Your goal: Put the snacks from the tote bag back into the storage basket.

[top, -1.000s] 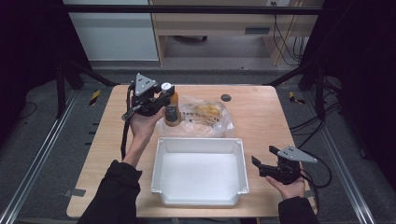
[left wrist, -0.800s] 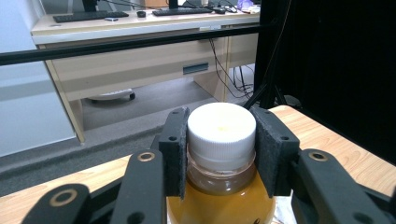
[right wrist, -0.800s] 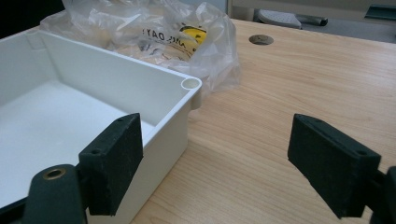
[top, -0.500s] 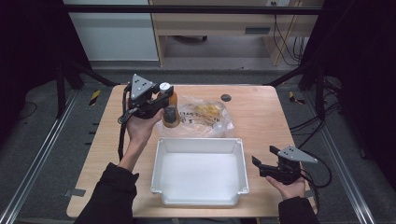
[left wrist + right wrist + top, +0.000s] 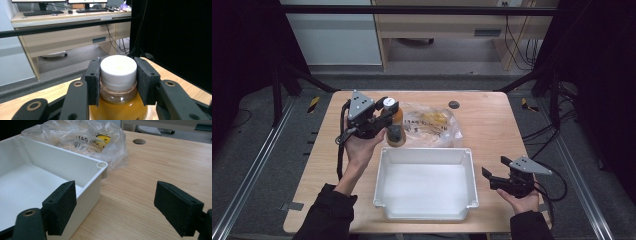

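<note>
Gripping a small bottle of amber liquid, my left claw is closed on it just under its white screw cap. In the left claw view, the 2 black pads press against opposite sides of the cap and neck, and the bottle stands upright between them. From the high view, the bottle sits just beyond the far left corner of the white tray, which I use as my landmark. I cannot tell whether the bottle's base is touching the worktop or is raised a little above it.

The white tray is a shallow rectangular tub with nothing visible inside, lying near the middle of the worktop on my side. Just beyond its far edge lies a crumpled clear plastic bag with yellow contents and dark printed lettering. The bottle is right beside the bag's left end. Farther beyond the tray, past the bag, is a small dark round hole in the wooden surface.

My right claw is held to the right of the tray, near its right wall and close to the near right corner. Its jaws stand wide apart with nothing between them. In the right gripper view, the left pad appears in front of the tray's outer wall, and the right pad is above bare wood. My right hand supports the claw from below, at the worktop's near edge.
</note>
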A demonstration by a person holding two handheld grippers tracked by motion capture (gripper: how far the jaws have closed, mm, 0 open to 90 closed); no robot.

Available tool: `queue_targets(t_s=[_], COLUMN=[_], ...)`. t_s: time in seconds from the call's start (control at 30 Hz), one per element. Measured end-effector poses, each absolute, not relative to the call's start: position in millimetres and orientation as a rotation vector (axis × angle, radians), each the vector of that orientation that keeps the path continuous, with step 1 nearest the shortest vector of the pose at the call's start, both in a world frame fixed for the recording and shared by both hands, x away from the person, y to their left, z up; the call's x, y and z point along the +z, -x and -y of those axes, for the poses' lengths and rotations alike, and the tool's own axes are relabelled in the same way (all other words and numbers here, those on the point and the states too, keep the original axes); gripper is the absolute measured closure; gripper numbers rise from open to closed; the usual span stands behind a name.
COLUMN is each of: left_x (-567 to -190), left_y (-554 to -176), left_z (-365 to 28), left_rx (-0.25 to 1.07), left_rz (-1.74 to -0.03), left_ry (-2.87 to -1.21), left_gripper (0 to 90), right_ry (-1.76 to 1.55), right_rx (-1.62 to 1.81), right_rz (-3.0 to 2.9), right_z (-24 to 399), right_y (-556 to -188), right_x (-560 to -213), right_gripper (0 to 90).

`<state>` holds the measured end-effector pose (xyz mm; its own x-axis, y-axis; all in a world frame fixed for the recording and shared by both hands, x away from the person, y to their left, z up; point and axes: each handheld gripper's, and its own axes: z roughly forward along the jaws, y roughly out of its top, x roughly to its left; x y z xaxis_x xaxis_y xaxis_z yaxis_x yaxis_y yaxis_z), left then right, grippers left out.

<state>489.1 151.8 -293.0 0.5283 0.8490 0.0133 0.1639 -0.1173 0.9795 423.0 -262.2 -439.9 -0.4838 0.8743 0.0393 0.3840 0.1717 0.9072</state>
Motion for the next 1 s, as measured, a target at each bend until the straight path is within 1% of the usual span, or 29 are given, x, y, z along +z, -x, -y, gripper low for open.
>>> queue_targets(t_s=[0.57, 1.0], left_x=[-314.7, -335.5], left_y=[-463.2, -453.3], left_z=[-149.5, -153.2], left_rx=[0.708, 0.685], left_rz=[-0.859, -0.867], left_ry=[-1.640, -1.672], left_gripper=[59.1, 59.2], right_ry=[-1.187, -1.187], right_rx=[1.280, 1.277], right_rz=[-1.950, -1.952], right_z=[262.1, 262.1], right_y=[-422.2, -422.2], right_x=[-439.7, -439.9], right_gripper=[18.2, 18.2])
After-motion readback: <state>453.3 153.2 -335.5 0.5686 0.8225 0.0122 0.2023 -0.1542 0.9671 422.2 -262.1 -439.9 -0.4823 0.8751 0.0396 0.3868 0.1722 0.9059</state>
